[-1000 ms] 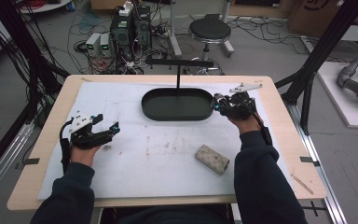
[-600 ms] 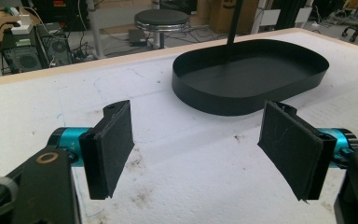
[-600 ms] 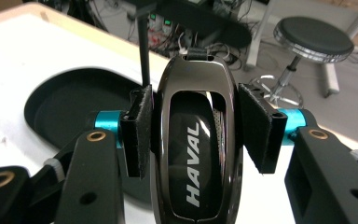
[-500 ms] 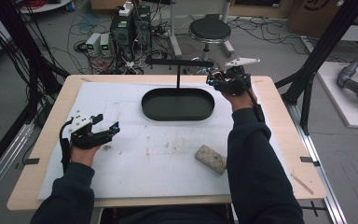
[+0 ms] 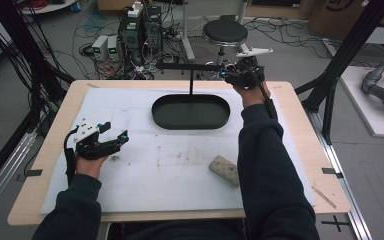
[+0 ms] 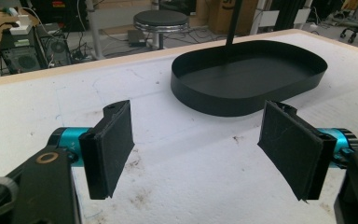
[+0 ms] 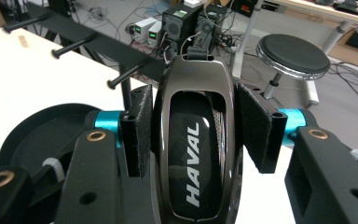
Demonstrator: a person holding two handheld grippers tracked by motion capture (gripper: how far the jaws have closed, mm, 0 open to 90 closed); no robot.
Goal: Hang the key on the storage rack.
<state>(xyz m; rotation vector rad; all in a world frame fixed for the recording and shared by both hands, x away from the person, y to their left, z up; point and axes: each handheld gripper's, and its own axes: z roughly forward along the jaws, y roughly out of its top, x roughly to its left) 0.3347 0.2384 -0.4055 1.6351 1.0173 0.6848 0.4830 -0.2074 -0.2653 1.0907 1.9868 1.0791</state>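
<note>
My right gripper (image 7: 196, 126) is shut on a glossy black car key fob (image 7: 196, 154) marked HAVAL, its pads pressing both sides. In the high view this gripper (image 5: 230, 72) is raised over the table's far edge, at the right end of a black peg bar (image 5: 187, 66) that stands on a post above the black oval tray (image 5: 190, 125). The bar's pegs (image 7: 74, 44) lie just beyond the fob. My left gripper (image 5: 117, 140) rests at the left of the white mat, open, with nothing between its pads (image 6: 112, 144); the tray (image 6: 242, 100) is ahead of it.
A tan sponge-like block (image 5: 224, 170) lies on the white mat (image 5: 170, 165) near the front right, beside the right sleeve. Beyond the table stand a round stool (image 5: 225, 32) and computer boxes (image 5: 140, 30) with cables. Black frame posts (image 5: 340, 75) flank the table.
The right hand has lifted the key fob from beside the tray's right end up and away, to the right end of the peg bar. The left gripper has stayed put.
</note>
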